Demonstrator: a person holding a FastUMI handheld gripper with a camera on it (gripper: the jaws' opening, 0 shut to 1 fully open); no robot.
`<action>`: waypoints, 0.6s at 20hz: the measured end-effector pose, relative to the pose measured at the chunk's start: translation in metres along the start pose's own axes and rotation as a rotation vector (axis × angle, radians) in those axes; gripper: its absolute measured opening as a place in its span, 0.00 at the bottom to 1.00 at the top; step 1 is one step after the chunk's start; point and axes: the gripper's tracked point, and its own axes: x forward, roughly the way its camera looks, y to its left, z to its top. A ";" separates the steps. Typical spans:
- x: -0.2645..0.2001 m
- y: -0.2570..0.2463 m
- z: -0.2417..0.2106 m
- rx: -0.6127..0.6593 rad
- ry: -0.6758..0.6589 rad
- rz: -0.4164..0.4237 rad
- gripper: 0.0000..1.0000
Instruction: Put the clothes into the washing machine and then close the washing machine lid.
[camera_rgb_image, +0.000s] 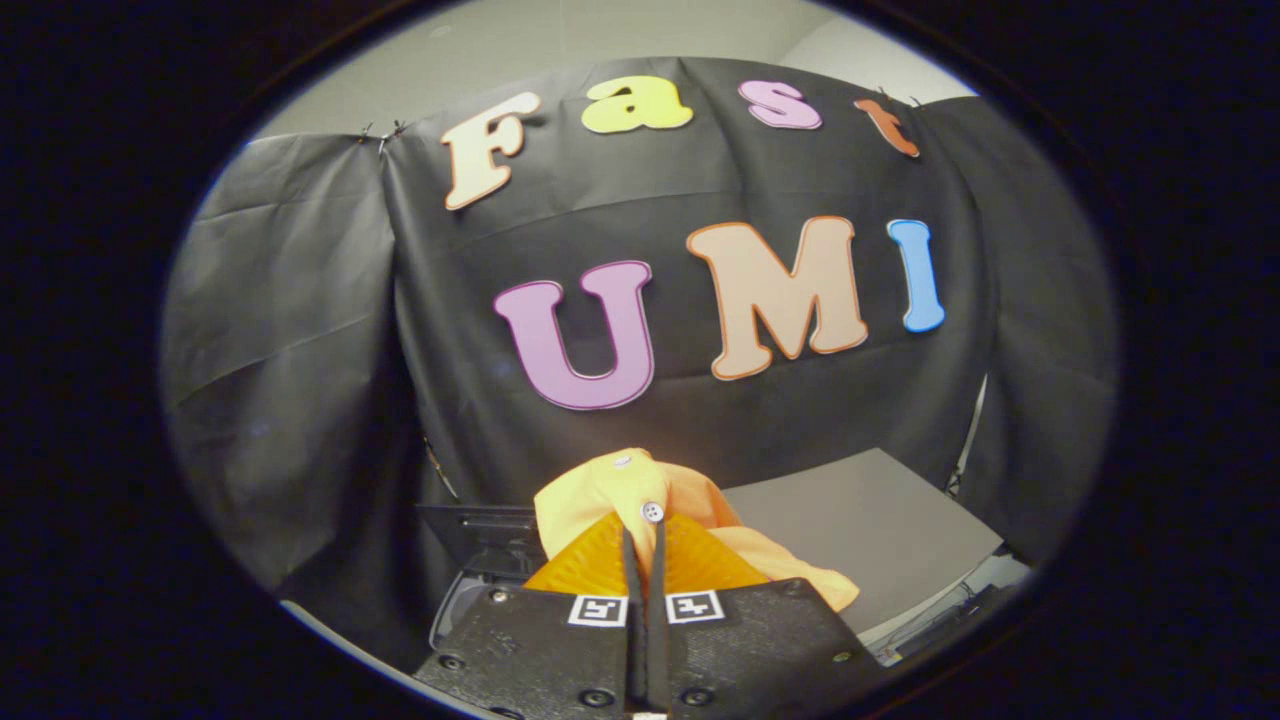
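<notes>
A: Starting nearest, what have we got?

B: One gripper (645, 545), its two fingers (600, 562) drawn in until a thin slit is all that separates them. Two small square black-and-white markers (597, 610) sit on its body, one each side of the slit.

A: Holding anything?

B: Yes, one piece of clothing: a soft yellow-orange cloth garment (620, 490) pinched right at the fingertips. Both fingers press on it. It bunches up above the tips and drapes off to the right.

A: Buttons?

B: Two small pale round buttons (652, 511); one sits just at the tips, the other higher up on the bunched fabric.

A: And beyond that?

B: Just behind and left of the garment, a dark panel standing tilted (480, 535) over a light rounded rim, possibly the washing machine with its lid up, though I can't tell for sure. To the right, one flat grey tabletop (870, 530). Farthest back, the black cloth wall (300, 330).
</notes>
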 end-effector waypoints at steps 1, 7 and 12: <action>0.003 0.016 0.000 0.000 -0.005 0.018 0.00; 0.025 0.104 -0.007 -0.094 -0.045 0.098 0.00; 0.036 0.167 -0.013 -0.121 -0.132 0.149 0.00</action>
